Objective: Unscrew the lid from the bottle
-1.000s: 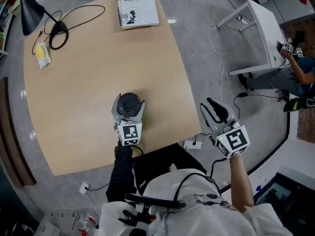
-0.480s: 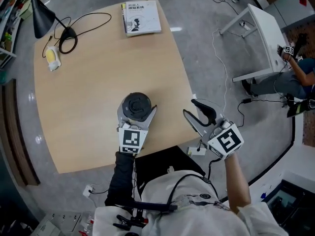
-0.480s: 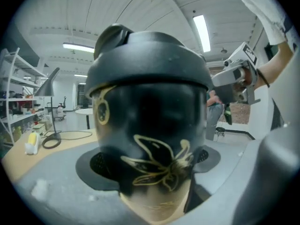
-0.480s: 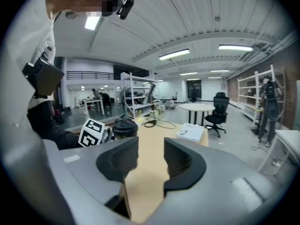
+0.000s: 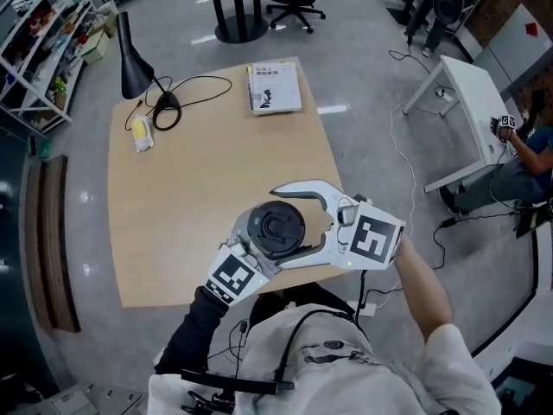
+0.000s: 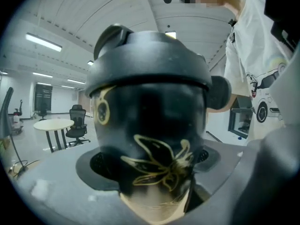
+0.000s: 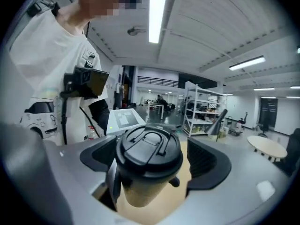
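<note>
**Q:** Which step is in hand?

**A:** The approach to the lid [image 7: 149, 149], which is not yet unscrewed. The left gripper [image 6: 151, 172] pinches the bottle [image 6: 150, 139] by its body. Its fingers [image 6: 89, 165] press on both sides. The bottle is held upright above the tabletop [image 5: 173, 188], near its front edge.

**Q:** State of the right gripper [image 7: 152, 162]?

**A:** Its fingers [image 7: 208, 165] have just been opening and now stand spread. The lid sits between them, with a gap at each pad and no visible contact.

**Q:** What does the next move call for?

**A:** Probably closing the right fingers squarely on the lid's rim, level with it. Then turn the lid against the left grip. The lid looks smooth, so a weak squeeze may slip.
</note>
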